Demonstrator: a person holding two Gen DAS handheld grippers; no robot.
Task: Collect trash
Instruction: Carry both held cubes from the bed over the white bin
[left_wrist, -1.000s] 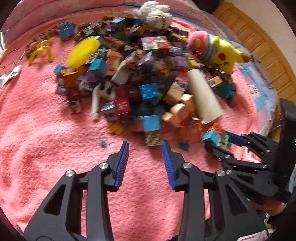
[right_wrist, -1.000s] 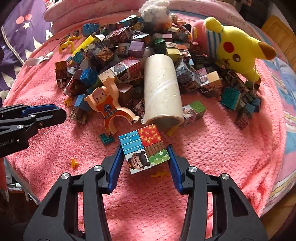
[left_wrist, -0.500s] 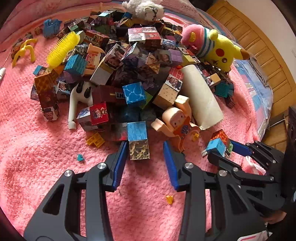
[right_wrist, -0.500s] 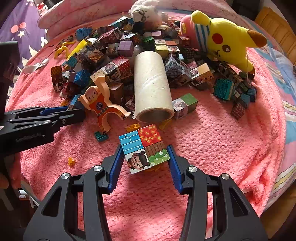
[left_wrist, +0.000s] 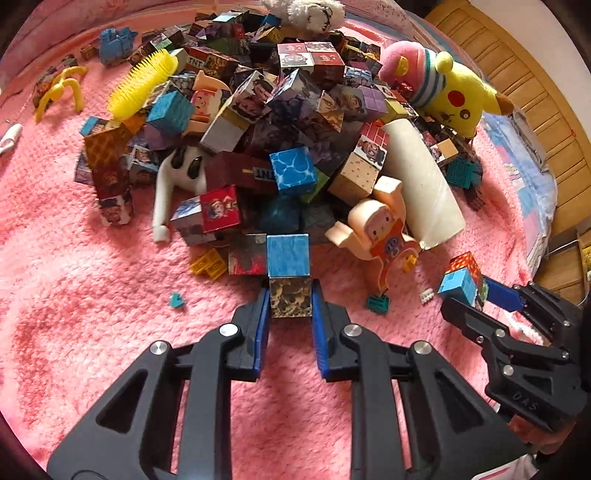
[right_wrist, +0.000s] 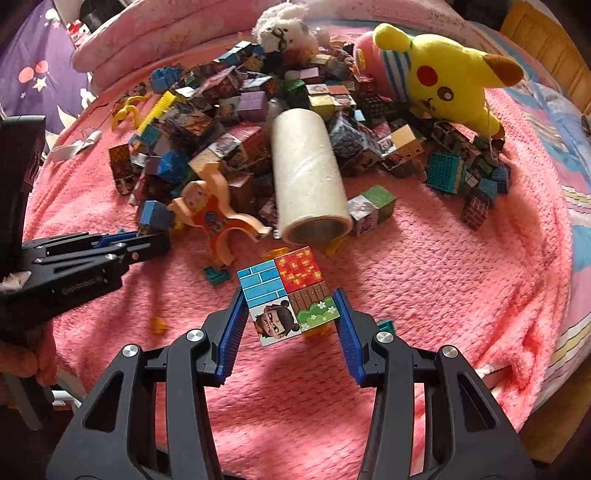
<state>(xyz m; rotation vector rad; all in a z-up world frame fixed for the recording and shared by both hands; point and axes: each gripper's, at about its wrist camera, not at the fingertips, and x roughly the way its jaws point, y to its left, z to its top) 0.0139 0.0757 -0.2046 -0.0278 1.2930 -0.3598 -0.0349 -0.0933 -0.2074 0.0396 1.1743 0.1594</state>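
My left gripper (left_wrist: 290, 297) is shut on a small cube with a blue top and a mottled brown front (left_wrist: 288, 258), at the near edge of a heap of picture cubes (left_wrist: 280, 110). Both blue pads press its sides. My right gripper (right_wrist: 290, 301) is shut on a larger picture cube (right_wrist: 286, 291) with blue brick, red, fence and cartoon-face panels, held above the pink blanket (right_wrist: 443, 295). In the left wrist view that gripper (left_wrist: 469, 295) and its cube (left_wrist: 461, 275) sit at the right. A cardboard tube (right_wrist: 306, 177) lies on the heap.
A yellow plush (right_wrist: 443, 81), a white plush (right_wrist: 280, 26), an orange figure (left_wrist: 384, 236), a yellow brush (left_wrist: 142, 85) and small loose bricks (left_wrist: 208, 264) lie around the heap. The bed's edge drops off at the right beside wooden panelling (left_wrist: 535, 81).
My left gripper has moved forward to the heap and closed on the blue-topped cube. My right gripper keeps hold of its picture cube and has drifted slightly back from the tube.
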